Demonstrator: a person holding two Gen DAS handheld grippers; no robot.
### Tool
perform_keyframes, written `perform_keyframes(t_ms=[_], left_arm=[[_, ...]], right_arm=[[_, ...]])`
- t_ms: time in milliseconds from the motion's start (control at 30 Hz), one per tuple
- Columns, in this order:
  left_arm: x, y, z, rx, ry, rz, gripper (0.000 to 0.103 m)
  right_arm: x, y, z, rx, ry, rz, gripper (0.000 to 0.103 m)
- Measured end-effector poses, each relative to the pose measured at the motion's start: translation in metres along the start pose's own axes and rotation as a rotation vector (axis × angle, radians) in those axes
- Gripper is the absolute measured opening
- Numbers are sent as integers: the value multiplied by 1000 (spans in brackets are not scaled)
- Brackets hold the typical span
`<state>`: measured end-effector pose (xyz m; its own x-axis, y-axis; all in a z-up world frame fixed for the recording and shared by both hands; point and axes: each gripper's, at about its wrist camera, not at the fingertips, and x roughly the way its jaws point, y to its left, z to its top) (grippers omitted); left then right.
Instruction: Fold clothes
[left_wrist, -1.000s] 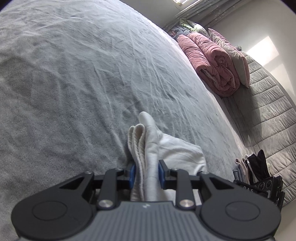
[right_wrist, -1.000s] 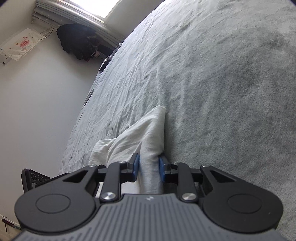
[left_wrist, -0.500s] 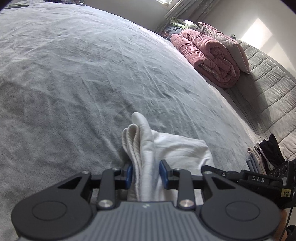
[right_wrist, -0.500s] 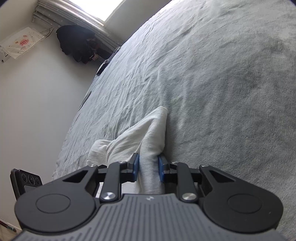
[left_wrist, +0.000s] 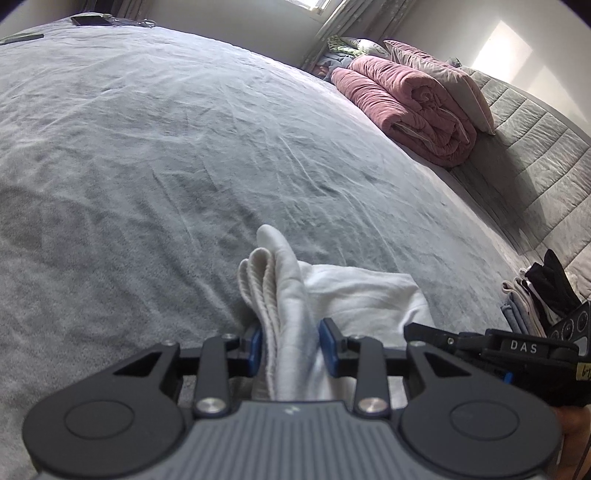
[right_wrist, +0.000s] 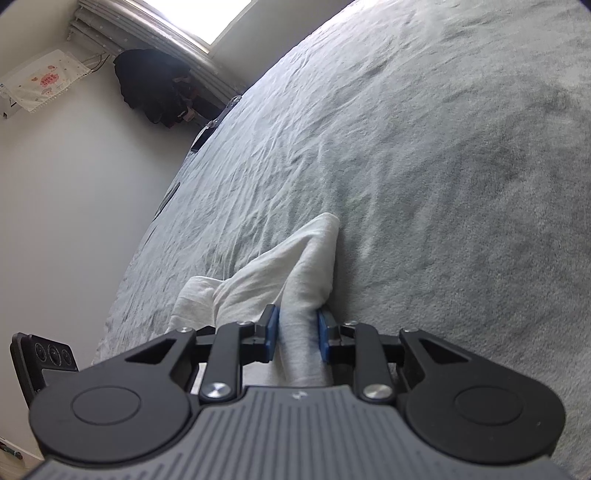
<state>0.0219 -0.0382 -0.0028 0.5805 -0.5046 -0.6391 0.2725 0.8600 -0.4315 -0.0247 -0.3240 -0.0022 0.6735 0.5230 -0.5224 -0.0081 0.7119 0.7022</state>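
A white garment (left_wrist: 354, 295) lies bunched on the grey bed cover (left_wrist: 184, 147), stretched between my two grippers. My left gripper (left_wrist: 291, 347) holds one folded end, whose ribbed hem sticks up past the blue pads; the cloth fills the gap between the jaws. My right gripper (right_wrist: 297, 332) is shut on the other end of the white garment (right_wrist: 258, 280), which pokes forward as a rounded fold. In the left wrist view the right gripper's black body (left_wrist: 517, 347) sits close at the lower right. In the right wrist view part of the left gripper (right_wrist: 40, 354) shows at the lower left.
A rolled pink quilt (left_wrist: 406, 107) and a grey pillow (left_wrist: 454, 85) lie against the quilted grey headboard (left_wrist: 535, 166). A small stack of folded clothes (left_wrist: 535, 291) sits near the right gripper. A dark heap of clothing (right_wrist: 155, 88) lies below the window, and a white wall runs along the bed's left edge.
The left gripper has rolled, so the bed now looks more level, and its jaws stand wider around the cloth. The right gripper and its grip look the same.
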Motion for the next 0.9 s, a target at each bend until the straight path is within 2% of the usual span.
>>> perform_keyframes(t_ms=[367,567,900], left_arm=[[0,-3,0,25,-4,10,33],[0,-8,0,53,-13,43,26],[0,-8,0,59,-13,48,25]], right_arm=[[8,7,2,-29,-10,-37,23],[6,18,-2,-103,-27,-98,21],[-3,21,-3,-140,-39,-121,21]])
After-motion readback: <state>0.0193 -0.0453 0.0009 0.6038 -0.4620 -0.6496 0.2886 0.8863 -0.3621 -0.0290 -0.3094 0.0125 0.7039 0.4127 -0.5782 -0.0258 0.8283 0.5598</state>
